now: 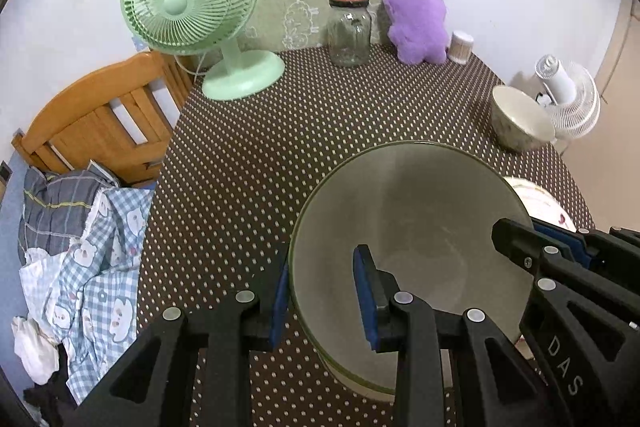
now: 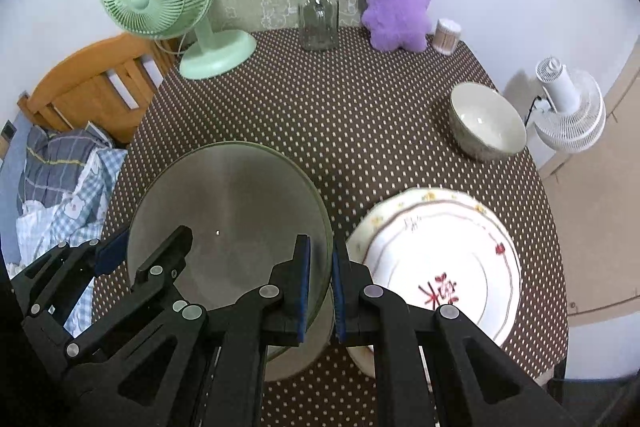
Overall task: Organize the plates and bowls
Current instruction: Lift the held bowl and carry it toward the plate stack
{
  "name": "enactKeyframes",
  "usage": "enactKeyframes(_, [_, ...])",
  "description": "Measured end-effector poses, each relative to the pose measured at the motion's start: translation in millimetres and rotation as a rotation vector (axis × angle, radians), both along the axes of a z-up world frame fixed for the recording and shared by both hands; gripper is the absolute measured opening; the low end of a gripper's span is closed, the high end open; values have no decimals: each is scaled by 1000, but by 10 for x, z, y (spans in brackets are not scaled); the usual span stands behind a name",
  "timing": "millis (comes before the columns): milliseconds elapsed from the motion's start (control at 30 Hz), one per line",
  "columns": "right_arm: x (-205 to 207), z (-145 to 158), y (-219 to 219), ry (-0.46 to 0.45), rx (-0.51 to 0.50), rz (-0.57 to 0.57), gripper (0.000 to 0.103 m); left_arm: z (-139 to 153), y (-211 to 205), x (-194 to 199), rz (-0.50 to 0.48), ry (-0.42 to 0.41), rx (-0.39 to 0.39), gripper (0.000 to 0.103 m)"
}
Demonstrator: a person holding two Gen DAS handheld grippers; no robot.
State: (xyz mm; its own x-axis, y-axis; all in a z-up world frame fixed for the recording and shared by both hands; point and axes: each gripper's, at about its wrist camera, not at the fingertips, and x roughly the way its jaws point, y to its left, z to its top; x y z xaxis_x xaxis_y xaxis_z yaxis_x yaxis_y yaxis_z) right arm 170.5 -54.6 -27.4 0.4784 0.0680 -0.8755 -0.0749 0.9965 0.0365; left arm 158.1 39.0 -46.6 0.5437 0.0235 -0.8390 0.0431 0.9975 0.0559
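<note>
A large grey-green bowl is gripped at opposite sides by both grippers. My left gripper is shut on its left rim, one pad inside and one outside. My right gripper is shut on the right rim in the same way. Whether the bowl's foot touches the dotted brown tablecloth I cannot tell. A white floral plate lies just right of the bowl. A smaller cream bowl stands farther back on the right.
At the back stand a green fan, a glass jar, a purple plush toy and a toothpick pot. A white fan sits off the table's right edge. A wooden chair and clothes are on the left.
</note>
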Motion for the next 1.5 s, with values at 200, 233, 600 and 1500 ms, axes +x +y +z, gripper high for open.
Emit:
enactKeyframes(200, [-86, -133, -8, 40, -2, -12, 13, -125, 1, -66, -7, 32, -1, 29])
enactKeyframes(233, [-93, -157, -6, 47, -3, -13, 13, -152, 0, -75, -9, 37, 2, 29])
enactKeyframes(600, [-112, -369, 44, 109, -31, -26, 13, -404, 6, -86, -24, 105, -17, 29])
enactKeyframes(1500, [-100, -539, 52, 126, -35, -84, 13, -464, -6, -83, -103, 142, -40, 44])
